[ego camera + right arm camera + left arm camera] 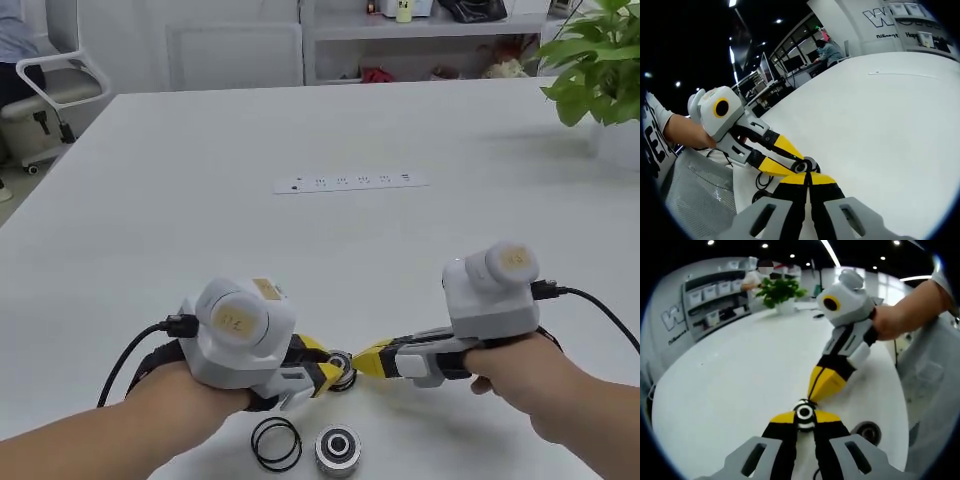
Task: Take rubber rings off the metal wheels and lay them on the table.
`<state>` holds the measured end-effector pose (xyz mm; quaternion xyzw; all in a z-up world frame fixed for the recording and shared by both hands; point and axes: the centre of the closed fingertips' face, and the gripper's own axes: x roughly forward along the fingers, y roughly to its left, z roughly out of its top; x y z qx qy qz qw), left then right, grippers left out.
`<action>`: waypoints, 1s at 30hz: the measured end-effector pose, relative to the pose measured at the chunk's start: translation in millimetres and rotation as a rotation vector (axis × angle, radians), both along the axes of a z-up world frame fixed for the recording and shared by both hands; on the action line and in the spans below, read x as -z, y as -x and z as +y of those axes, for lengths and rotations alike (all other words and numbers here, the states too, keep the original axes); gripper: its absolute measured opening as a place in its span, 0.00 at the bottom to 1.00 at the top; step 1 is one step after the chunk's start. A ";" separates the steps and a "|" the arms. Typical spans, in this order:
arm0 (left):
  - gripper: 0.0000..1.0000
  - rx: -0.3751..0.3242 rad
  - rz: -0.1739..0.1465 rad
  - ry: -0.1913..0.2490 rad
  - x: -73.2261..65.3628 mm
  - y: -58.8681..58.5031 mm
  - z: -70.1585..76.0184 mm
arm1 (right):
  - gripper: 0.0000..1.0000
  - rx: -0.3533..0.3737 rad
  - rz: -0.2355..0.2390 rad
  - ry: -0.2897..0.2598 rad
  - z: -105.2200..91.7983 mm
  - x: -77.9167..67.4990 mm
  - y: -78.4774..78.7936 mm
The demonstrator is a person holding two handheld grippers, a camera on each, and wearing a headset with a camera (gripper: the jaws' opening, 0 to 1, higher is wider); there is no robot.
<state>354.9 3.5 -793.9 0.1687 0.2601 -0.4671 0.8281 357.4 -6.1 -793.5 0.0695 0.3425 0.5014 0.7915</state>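
My left gripper point(335, 372) is shut on a small metal wheel point(342, 367) just above the table; the wheel point(804, 412) sits between its yellow fingertips point(784, 417). My right gripper point(362, 362) comes in from the right, its yellow tips pressed together at the wheel's black rubber ring point(809, 402). The right gripper view has its tips point(808, 178) meeting the wheel point(807, 164). Two loose black rubber rings point(275, 443) lie flat on the table in front of me, beside a second metal wheel point(338, 449).
The white table point(320, 260) stretches far ahead, with a power strip point(350, 182) in its middle and a green plant point(600, 60) at the far right corner. An office chair point(50, 90) stands off the left edge. Shelves line the back wall.
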 end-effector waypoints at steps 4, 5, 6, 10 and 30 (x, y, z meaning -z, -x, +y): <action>0.12 -0.001 -0.001 0.001 0.0 -0.5 -0.2 | 0.00 0.000 0.006 -0.007 0.4 -0.7 1.0; 0.12 -0.001 -0.002 0.001 0.0 -0.6 -0.2 | 0.00 0.000 0.006 -0.007 0.5 -0.8 1.2; 0.12 -0.002 -0.002 0.002 0.0 -0.6 -0.3 | 0.00 -0.001 0.006 -0.007 0.9 -1.1 1.3; 0.12 -0.002 -0.002 0.002 0.0 -0.5 -0.3 | 0.00 -0.006 0.009 -0.013 2.9 -2.2 3.1; 0.12 0.006 -0.008 0.004 -1.0 2.1 -2.0 | 0.00 -0.032 0.010 -0.071 16.0 -11.9 7.8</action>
